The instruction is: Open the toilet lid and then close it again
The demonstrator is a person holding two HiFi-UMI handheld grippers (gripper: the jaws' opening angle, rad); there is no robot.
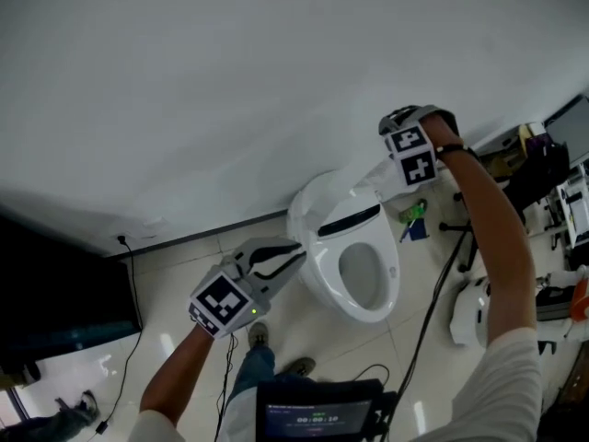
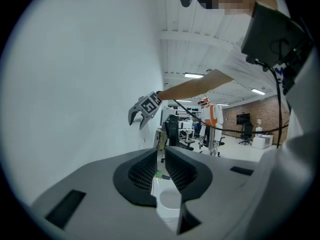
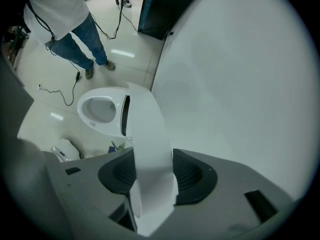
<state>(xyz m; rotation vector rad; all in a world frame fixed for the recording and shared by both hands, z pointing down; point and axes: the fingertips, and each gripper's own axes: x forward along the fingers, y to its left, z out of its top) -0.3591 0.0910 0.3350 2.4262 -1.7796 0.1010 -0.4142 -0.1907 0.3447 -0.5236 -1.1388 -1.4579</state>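
**Fixture.** A white ceramic toilet (image 1: 368, 279) stands on a pale tiled floor (image 1: 184, 274), backed against a plain white wall (image 1: 230, 81). The white oval seat ring (image 3: 100, 109) lies flat on the bowl.

**Lid.** The white plastic toilet lid (image 3: 150, 134) is raised off the seat. It stands near upright and leans toward the wall. A black band (image 1: 350, 221) shows at its base, between lid and seat.

**Right gripper.** The right gripper (image 3: 154, 156) is at the top of the lid, angled downward from above. The free edge of the lid runs between its two dark ribbed pads (image 3: 192, 174). The lid fills the gap, and both pads bear against its faces. The jaws stand partly closed, clamped on the lid's thickness.

**Left gripper.** The left gripper (image 1: 294, 252) is held out roughly level at the left side of the toilet, near the rear of the bowl and close to the wall. Its jaws stand only a narrow slit apart. Nothing is between them, and only the toilet beyond shows through the slit. No contact with the toilet can be confirmed from the head view.

**Surroundings.** A small green and blue object (image 1: 412, 217) sits on the floor beside the toilet at the wall. A white rounded object (image 1: 469, 307) lies further out on the same side. A black cable (image 1: 433, 293) trails across the tiles between them.
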